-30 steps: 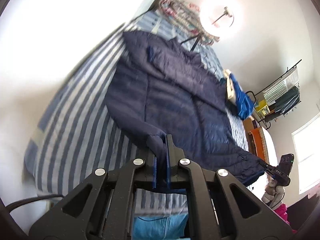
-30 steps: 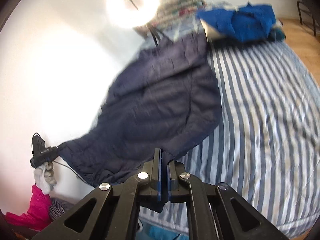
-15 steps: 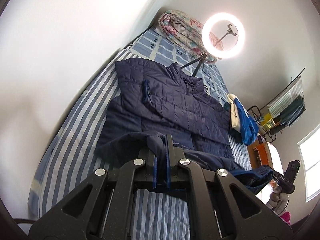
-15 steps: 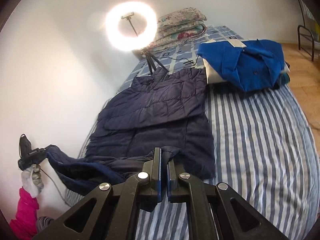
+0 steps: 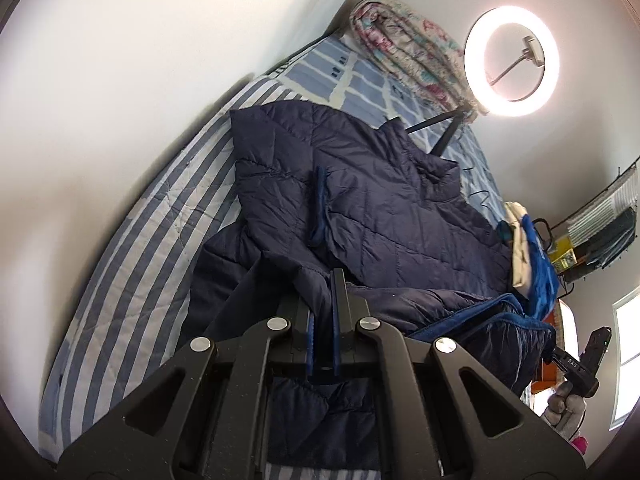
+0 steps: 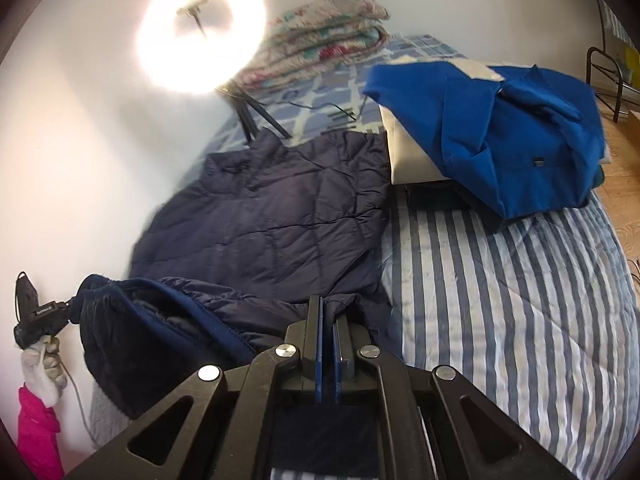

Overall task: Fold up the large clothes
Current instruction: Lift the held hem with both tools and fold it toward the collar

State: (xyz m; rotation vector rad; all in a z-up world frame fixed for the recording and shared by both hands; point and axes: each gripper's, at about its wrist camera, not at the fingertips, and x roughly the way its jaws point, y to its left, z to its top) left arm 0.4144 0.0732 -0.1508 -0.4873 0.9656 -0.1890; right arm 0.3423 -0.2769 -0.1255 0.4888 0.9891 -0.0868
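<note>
Left wrist view: the left hand-held gripper (image 5: pixel 324 280) is clamped on the hem of a dark navy quilted puffer jacket (image 5: pixel 372 208) lying on the blue-and-white striped bed (image 5: pixel 132 264).

Right wrist view: the right hand-held gripper (image 6: pixel 326 308) pinches the other hem corner. The jacket looks light, soft and slippery, best held at its stitched edges.

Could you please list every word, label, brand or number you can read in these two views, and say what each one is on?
"DAS", partly legible white letters on the right gripper seen from the left wrist view; any further letters are unclear.
A white label on the left gripper in the right wrist view: too small to read.
A small dark tag on the blue garment: too small to read.
Yellow packs on the rack: unreadable.
</note>
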